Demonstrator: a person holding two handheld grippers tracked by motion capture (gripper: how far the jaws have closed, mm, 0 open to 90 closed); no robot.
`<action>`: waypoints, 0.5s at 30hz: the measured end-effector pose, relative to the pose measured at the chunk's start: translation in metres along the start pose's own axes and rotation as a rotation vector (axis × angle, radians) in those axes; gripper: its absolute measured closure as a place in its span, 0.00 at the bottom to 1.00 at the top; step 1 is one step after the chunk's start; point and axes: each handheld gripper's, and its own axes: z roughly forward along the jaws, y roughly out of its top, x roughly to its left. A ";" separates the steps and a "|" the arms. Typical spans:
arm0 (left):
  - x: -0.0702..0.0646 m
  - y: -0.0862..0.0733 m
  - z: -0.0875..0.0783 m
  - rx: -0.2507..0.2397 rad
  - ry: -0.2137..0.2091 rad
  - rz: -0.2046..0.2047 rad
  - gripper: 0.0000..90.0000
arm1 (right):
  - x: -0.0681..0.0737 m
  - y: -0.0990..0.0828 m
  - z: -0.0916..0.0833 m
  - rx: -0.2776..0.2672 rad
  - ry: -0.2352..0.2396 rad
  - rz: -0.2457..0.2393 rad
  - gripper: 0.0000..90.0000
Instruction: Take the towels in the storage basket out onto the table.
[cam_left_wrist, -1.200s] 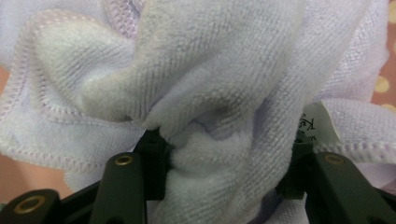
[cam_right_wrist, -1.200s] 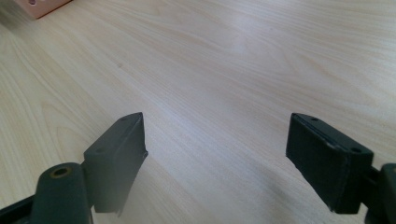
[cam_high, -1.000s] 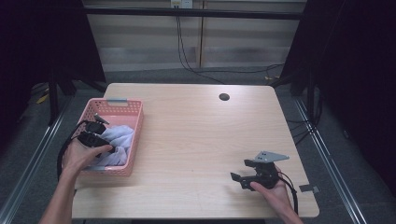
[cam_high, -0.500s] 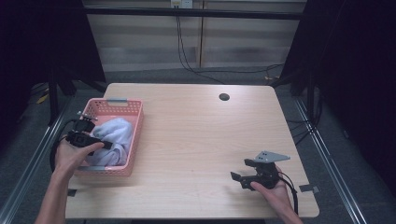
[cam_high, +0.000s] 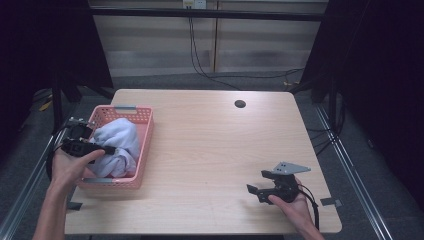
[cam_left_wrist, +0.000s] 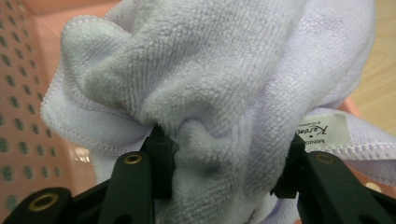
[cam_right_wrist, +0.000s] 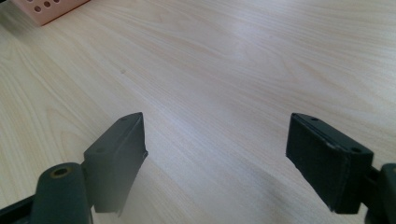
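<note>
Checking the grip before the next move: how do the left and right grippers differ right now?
The left gripper is clamped on a bunched white towel over the pink basket; the right gripper has wide-open jaws with nothing between them. The left is raised over the basket; the right sits low over bare table. Both are hand-held with black jaws.

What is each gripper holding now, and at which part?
Left gripper clamps a bunched fold of the white towel; right gripper holds nothing.

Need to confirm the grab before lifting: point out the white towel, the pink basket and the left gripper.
white towel (cam_left_wrist: 219, 79), left gripper view, bunched middle fold.
pink basket (cam_high: 145, 145), high view, right side wall.
left gripper (cam_left_wrist: 226, 156), left gripper view, midway between its fingertips, shut on the towel.
</note>
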 end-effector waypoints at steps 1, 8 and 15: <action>0.002 0.000 -0.006 -0.023 0.006 0.000 0.60 | 0.000 0.000 0.000 -0.003 0.002 -0.002 0.22; 0.003 0.000 -0.019 -0.105 0.008 -0.012 0.59 | 0.000 0.000 0.000 -0.004 0.002 0.001 0.22; -0.001 0.000 -0.027 -0.168 0.013 -0.017 0.59 | -0.001 0.000 0.000 -0.006 0.001 0.000 0.22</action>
